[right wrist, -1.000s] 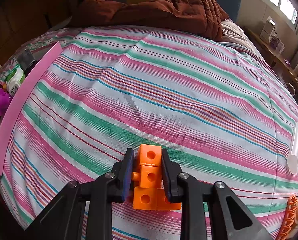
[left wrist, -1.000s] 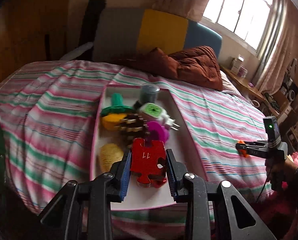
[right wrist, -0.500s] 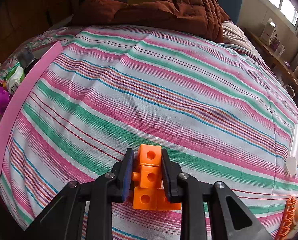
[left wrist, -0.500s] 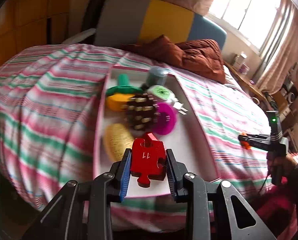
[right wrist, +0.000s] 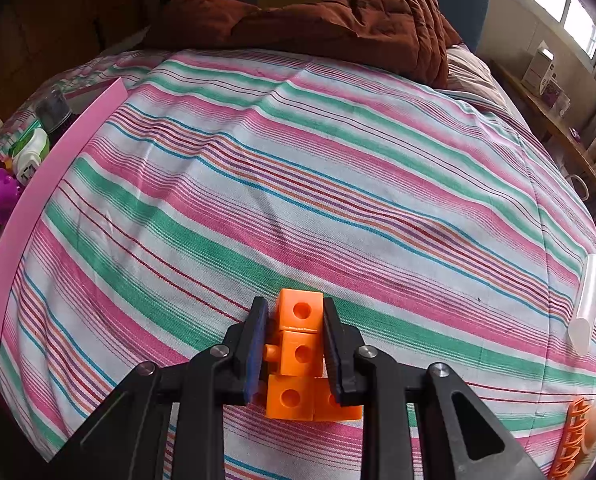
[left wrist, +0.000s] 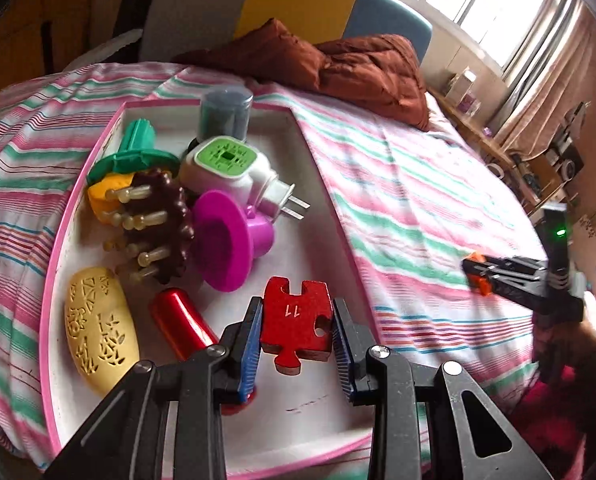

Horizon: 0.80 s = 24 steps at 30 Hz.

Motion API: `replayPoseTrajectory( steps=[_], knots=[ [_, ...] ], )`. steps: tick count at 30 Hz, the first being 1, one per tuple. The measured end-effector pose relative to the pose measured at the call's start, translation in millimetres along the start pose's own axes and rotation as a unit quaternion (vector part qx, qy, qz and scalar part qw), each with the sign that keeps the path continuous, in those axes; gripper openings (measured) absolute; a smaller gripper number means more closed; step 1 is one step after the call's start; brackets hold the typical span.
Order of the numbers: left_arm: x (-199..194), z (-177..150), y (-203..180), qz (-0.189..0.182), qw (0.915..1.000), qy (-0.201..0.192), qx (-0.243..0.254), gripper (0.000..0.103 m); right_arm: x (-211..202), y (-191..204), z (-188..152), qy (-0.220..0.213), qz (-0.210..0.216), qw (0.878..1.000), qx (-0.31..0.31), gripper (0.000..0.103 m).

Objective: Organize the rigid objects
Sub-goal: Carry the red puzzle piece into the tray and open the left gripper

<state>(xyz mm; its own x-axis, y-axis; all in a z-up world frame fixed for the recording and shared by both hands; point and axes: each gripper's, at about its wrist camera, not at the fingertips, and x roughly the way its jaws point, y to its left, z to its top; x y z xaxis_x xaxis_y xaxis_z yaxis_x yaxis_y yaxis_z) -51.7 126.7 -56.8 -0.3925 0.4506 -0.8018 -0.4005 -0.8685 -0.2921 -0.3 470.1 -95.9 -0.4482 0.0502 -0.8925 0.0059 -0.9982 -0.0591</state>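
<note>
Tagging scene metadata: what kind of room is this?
Most likely a bedroom: the work surface is a bed with a pink-and-green striped sheet, a rumpled brown quilt lies at its head, and a curtained window lights the room.

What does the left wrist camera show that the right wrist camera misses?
Only the left wrist view: the left gripper shut on the red puzzle piece, the yellow soap-like oval and the red cylinder. Only the right wrist view: a clear tube on the bed. Both: the pink tray, purple cup, and right gripper shut on the orange blocks.
</note>
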Motion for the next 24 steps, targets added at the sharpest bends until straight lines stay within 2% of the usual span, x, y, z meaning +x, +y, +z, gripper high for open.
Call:
replayPoseTrajectory(
  steps=[5,7,12,18,24],
  knots=[
    [3,-6,9,0.008,1.0,0.003,0.004,0.036,0,2,0,0.0,-0.001,1.0,-0.001,0.026],
    [-1,-7,13,0.01,0.9999,-0.005,0.009,0.042,1,2,0,0.0,-0.001,1.0,0.0,0.026],
    [-19,-11,17,0.003,0.9996,-0.027,0.013,0.042,0,5,5,0.0,-0.002,1.0,0.0,0.026],
    [-50,-22,29,0.04,0.9971,-0.063,0.012,0.042,-2,10,12,0.002,-0.009,1.0,-0.004,0.025],
    [-70,-31,58,0.071,0.9945,-0.073,-0.024,0.042,-3,8,12,0.006,0.0,1.0,0.013,0.025]
  ],
)
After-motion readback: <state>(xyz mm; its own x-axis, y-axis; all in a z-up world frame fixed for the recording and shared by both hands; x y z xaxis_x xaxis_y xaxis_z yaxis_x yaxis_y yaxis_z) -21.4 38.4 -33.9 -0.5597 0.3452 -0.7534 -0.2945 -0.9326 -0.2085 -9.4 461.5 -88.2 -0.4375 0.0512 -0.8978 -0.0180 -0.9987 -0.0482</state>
